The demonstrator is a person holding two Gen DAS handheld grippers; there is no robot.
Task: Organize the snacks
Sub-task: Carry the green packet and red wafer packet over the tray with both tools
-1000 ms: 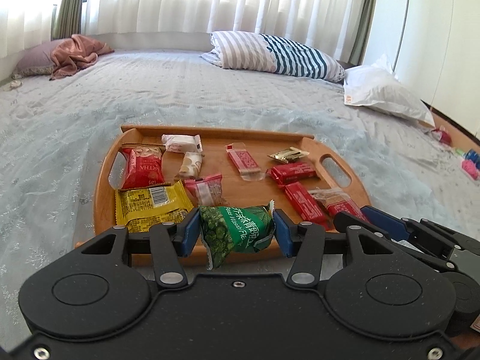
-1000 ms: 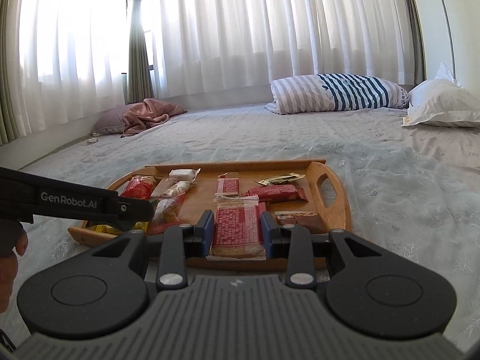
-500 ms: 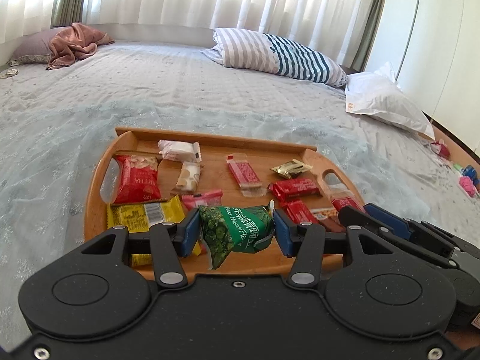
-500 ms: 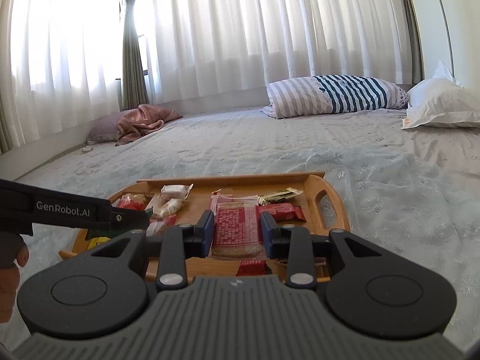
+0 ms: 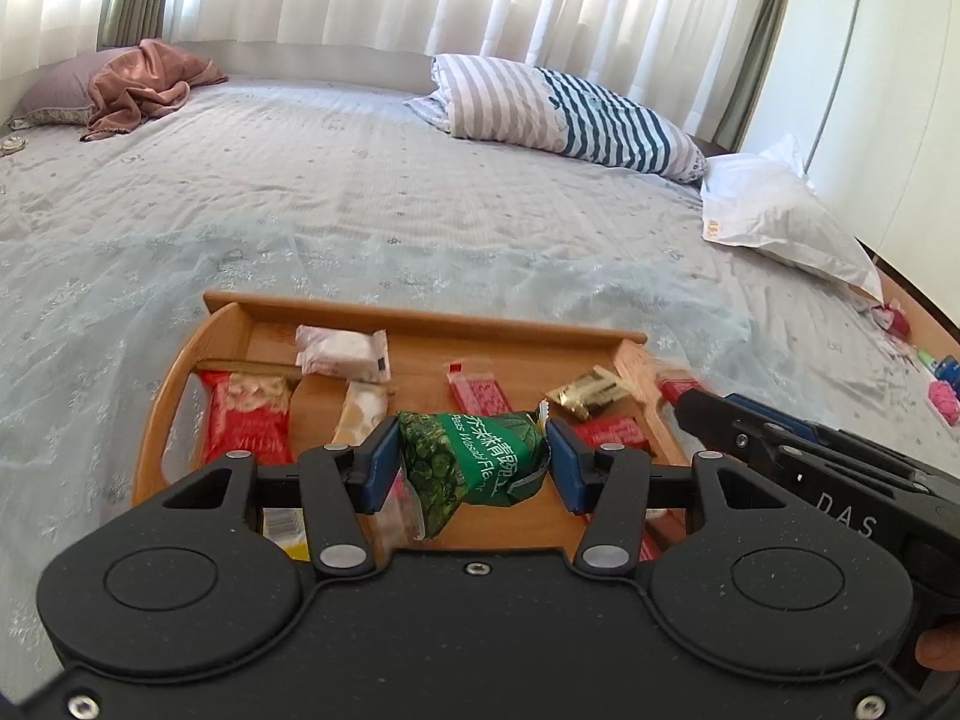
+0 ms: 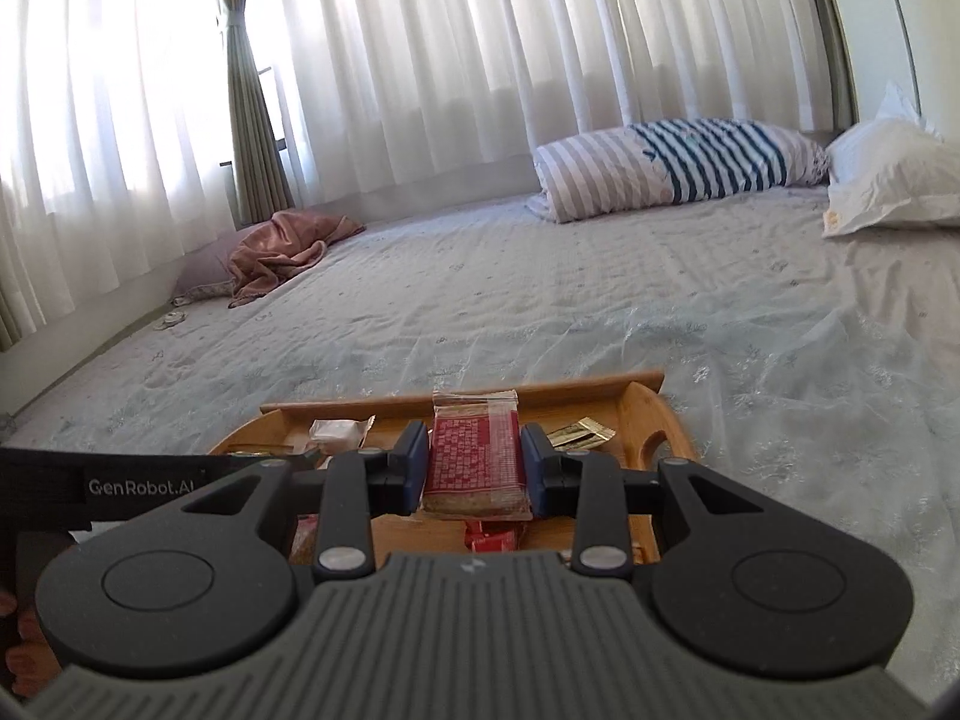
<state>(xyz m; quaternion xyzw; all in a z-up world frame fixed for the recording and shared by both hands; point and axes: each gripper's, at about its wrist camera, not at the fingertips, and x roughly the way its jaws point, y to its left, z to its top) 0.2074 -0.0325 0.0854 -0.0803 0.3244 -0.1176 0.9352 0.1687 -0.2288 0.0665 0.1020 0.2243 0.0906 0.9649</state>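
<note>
A wooden tray point(image 5: 420, 315) point(image 6: 651, 414) lies on the bed with several snack packets in it. My left gripper point(image 5: 474, 465) is shut on a green snack packet point(image 5: 474, 462), held above the tray's near part. My right gripper point(image 6: 474, 462) is shut on a red-and-clear wafer packet point(image 6: 474, 456), also above the tray. On the tray I see a red nut bag point(image 5: 249, 414), a white packet point(image 5: 342, 351) point(image 6: 336, 432), a gold wrapper point(image 5: 585, 390) point(image 6: 582, 433) and a red bar point(image 5: 480, 396). The right gripper's body shows at the right of the left wrist view.
The tray sits on a pale blue bedspread point(image 5: 360, 210). A striped pillow point(image 5: 558, 114) point(image 6: 678, 165) and a white pillow point(image 5: 780, 222) point(image 6: 894, 180) lie at the far side. A pink cloth point(image 5: 144, 84) point(image 6: 282, 246) on a purple pillow is at far left.
Both grippers have pulled back over the tray and the right one has risen, each still holding its packet. The tray now shows lower and partly hidden under the gripper bodies.
</note>
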